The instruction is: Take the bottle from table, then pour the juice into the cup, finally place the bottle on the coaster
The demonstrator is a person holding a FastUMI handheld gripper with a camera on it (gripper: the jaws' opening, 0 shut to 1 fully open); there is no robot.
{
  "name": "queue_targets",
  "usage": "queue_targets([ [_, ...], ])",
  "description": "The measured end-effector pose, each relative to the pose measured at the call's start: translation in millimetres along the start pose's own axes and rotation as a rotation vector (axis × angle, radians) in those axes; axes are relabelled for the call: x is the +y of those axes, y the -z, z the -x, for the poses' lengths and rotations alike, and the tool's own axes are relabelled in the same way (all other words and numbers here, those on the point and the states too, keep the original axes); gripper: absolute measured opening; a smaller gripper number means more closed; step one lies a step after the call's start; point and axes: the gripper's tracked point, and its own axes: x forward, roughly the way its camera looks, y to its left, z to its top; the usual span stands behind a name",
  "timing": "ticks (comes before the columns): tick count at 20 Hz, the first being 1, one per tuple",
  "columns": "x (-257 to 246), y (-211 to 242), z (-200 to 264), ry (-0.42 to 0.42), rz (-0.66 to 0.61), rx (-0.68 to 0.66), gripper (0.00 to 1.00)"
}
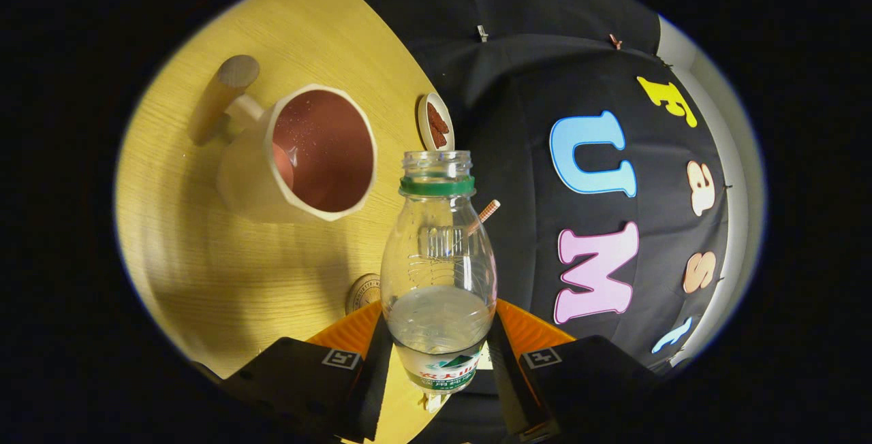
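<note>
Gripping the clear bottle [438, 274] low on its body, both fingers of the gripper [439, 362] pressed against its sides, cap off and liquid pooled in the lower part. The view rolled hard, so the bottle looked tilted toward the cream cup [300, 154] on the wooden table [204, 260], its open mouth beside the rim, not yet over it. To my eye, the pour wanted the neck carried across above the cup's reddish inside before tipping further. A round coaster [362, 292] lay just ahead of the fingers.
</note>
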Motion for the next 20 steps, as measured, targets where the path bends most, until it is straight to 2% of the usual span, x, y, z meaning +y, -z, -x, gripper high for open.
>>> queue_targets([
  [20,8,1,-14,-0.003,0.266,-0.029,0.71],
])
